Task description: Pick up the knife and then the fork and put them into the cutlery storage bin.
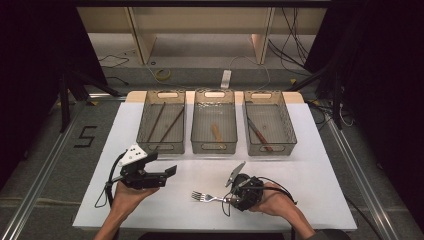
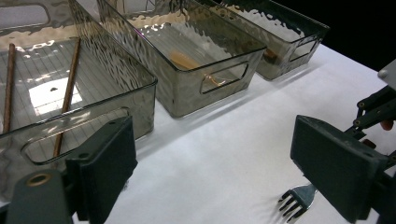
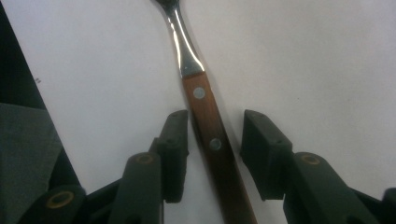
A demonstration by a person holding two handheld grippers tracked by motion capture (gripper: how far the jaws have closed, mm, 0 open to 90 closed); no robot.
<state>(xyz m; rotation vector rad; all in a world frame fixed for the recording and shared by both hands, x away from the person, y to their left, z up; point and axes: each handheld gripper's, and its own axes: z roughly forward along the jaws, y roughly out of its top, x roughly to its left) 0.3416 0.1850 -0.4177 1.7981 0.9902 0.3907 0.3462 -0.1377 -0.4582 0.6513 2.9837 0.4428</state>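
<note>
The white tabletop [image 1: 310,175] carries three smoky clear bins in a row at its far side, and I work at the near side. The left bin [image 1: 161,121] already holds two chopsticks [image 1: 171,125], the middle bin [image 1: 214,121] holds one wooden-handled piece that I cannot make out well, perhaps a spoon [image 1: 217,134], and the right bin [image 1: 269,122] holds one knife [image 1: 259,133] with a wooden handle. So sorting looks mostly done; one fork [image 1: 210,197] lies loose on the tabletop in front of me, tines toward my left, and it has yet to be lifted and dropped into a bin.

My right tool [image 3: 212,154] is down over the fork's wooden handle [image 3: 215,144], its two jaws straddling it, partly open with a gap on either side, so nothing is clamped yet. My left tool [image 1: 159,172] hovers above the tabletop just near the left bin, jaws spread wide and holding nothing; in the left gripper view the fork's tines [image 2: 296,203] peek out beside its right jaw.

Count: three bins, two chopsticks, one knife, one fork, one unclear piece.
</note>
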